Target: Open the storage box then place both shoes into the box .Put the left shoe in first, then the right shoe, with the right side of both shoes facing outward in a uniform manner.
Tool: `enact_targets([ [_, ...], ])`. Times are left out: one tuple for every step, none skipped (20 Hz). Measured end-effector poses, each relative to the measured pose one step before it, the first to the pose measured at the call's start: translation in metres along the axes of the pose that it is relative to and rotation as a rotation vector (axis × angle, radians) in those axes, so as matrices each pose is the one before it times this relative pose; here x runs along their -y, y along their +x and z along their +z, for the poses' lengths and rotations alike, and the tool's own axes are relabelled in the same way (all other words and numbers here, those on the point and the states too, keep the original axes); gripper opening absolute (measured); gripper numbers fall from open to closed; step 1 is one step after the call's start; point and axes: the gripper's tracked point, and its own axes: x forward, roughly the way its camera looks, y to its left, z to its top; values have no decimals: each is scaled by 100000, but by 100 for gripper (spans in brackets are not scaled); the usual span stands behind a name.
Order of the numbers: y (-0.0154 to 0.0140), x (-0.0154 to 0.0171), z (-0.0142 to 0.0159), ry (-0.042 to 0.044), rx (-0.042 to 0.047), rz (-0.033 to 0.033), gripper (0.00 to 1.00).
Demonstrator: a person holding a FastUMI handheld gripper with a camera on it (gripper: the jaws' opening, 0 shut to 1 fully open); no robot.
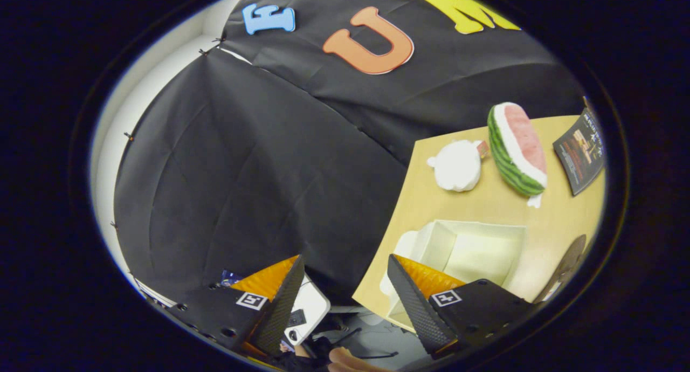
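Observation:
The cream storage box point(437, 246) stands open on the wooden table point(485, 199), its inside bare as far as I can see. My gripper point(345, 260) is open and held tilted off the table's near corner, with nothing between its fingers. The right finger point(415, 302) overlaps the box's near corner in the view, and the left finger point(280, 302) hangs over the floor beside the table. A dark brown curved shape point(566, 264) shows just past the box on its right; it may be a shoe, but I cannot tell.
Beyond the box lie a white plush toy point(457, 166), a watermelon-slice plush point(516, 150) and a black booklet point(579, 151). A white phone-like device point(307, 310) and part of a person's hand point(350, 360) show below the fingers, above a floor with cables.

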Motion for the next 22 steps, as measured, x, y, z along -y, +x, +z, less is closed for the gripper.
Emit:
enact_targets([
  [-1004,1463,-34,-137,777,-2130,94],
  [-1010,1462,-99,298,731,-2008,94],
  [-953,1673,-64,518,871,-2049,94],
  [-897,2111,-71,631,924,-2878,94],
  [-1064,2191,-158,815,1104,-3033,95],
  [-773,2342,-233,921,715,-3471,95],
  [-767,2570,-374,1300,524,-3954,95],
  [-594,2726,-436,1117,191,-4260,95],
  [-542,2824,-529,1195,23,-4348,95],
  [-695,2507,-1219,1315,-457,-4812,95],
  [-123,2918,-921,1129,-1039,-5109,95],
  [143,3152,-1128,519,-1249,-5736,95],
  [365,3013,-1234,454,-1221,-5281,95],
  [827,2762,-1399,314,-1792,-5523,95],
  [771,2335,-1319,292,-2583,-4175,95],
  [771,1894,-1379,365,-2900,-3793,95],
  [810,1287,-1366,707,-3041,-3286,95],
  [517,829,-990,479,-2614,-2049,94],
  [918,589,-617,104,-2034,-1895,94],
  [1059,848,-562,-515,-2323,-3429,92],
  [743,501,-513,-785,-2456,-2683,88],
  [456,106,-313,-882,-1202,-1614,83],
])
